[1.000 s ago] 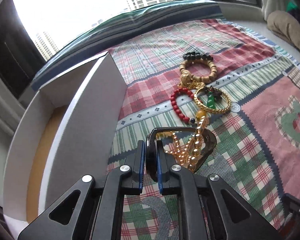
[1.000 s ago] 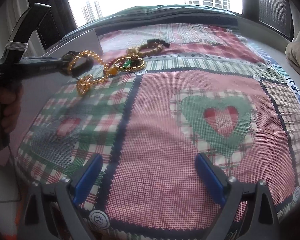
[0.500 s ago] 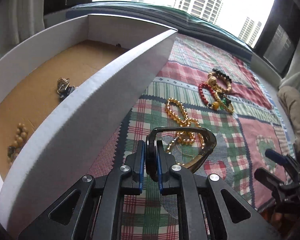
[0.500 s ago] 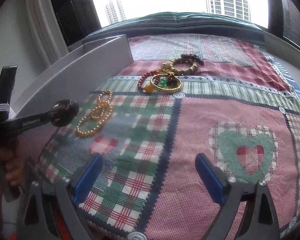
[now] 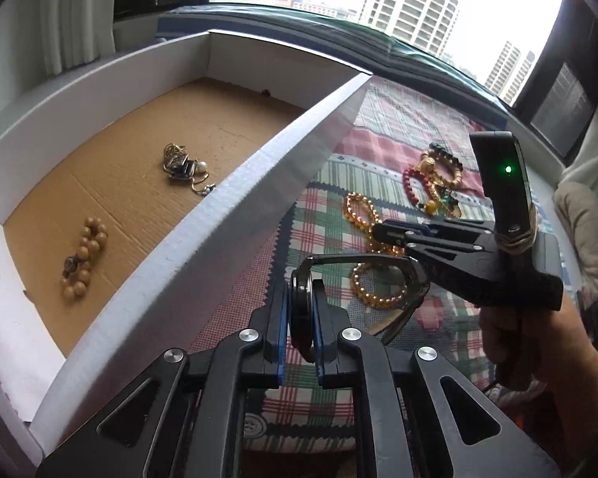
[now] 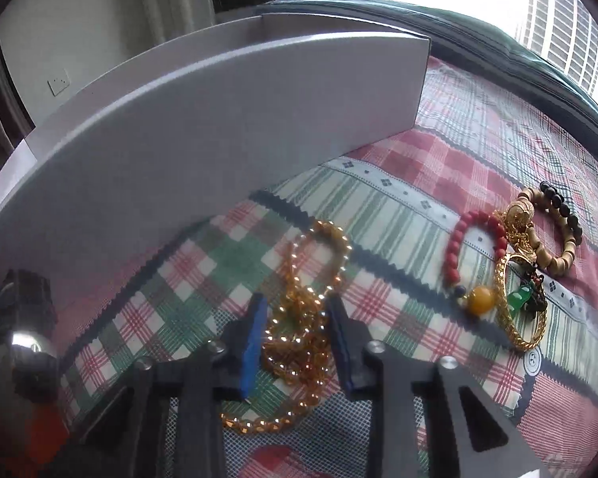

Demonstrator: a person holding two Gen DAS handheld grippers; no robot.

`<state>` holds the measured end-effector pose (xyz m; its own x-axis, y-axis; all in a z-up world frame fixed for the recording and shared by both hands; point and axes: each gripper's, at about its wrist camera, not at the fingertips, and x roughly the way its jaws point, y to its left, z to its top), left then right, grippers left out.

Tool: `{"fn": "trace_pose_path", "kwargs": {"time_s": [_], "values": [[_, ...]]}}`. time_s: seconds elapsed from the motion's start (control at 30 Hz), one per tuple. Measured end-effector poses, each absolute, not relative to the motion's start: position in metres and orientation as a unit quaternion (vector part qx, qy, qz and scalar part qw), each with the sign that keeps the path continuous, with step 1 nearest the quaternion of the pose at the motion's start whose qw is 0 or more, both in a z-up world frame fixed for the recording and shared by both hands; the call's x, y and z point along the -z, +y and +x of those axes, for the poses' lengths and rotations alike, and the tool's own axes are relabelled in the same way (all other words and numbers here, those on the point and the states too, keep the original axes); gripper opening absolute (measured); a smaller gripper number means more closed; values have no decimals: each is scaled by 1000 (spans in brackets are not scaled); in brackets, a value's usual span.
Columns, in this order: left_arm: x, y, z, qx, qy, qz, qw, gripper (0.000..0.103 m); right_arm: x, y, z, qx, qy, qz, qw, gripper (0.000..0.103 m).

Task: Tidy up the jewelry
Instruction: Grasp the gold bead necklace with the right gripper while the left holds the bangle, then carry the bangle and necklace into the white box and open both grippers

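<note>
My left gripper [image 5: 301,306] is shut on a dark bangle [image 5: 358,257], held above the checked cloth beside the white box [image 5: 219,219]. An amber bead strand [image 6: 299,342] lies bunched on the cloth close to the box wall [image 6: 219,119]. My right gripper [image 6: 295,302] points down over it, its jaws closing with the bunched beads filling the gap between the blue pads. In the left wrist view the right gripper [image 5: 378,233] reaches in from the right onto the amber strand [image 5: 358,207], with a hand [image 5: 538,350] on its handle.
The box's brown floor holds a wooden bead bracelet [image 5: 83,255] and a tangle of metal pieces [image 5: 183,171]. Further along the cloth lie a red bead bracelet [image 6: 454,255], a gold chain bangle [image 6: 514,318] and a tan and black bead bracelet [image 6: 566,255].
The amber strand that hung at my left gripper now lies on the cloth. My right gripper moved left over it and narrowed its jaws around it. The left gripper swung toward the box.
</note>
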<state>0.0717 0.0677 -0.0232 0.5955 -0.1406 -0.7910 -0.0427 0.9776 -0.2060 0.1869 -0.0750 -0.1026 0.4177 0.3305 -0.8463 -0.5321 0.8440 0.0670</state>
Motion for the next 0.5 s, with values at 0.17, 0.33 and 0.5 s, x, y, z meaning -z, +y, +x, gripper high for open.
{"fn": "trace_pose_path", "kwargs": {"time_s": [0.17,0.33,0.5], "values": [[-14,82,66,52,426,-115,896,9,64,-97,179,-265,464,-83,841,8],[-54,118,63,40,396,-117,910,9,1,-105,170,-291,426,-58,855,8],[-79,166,69,-19,381,-100,919,9,-70,-89,167,-328,370,-54,868,8]]}}
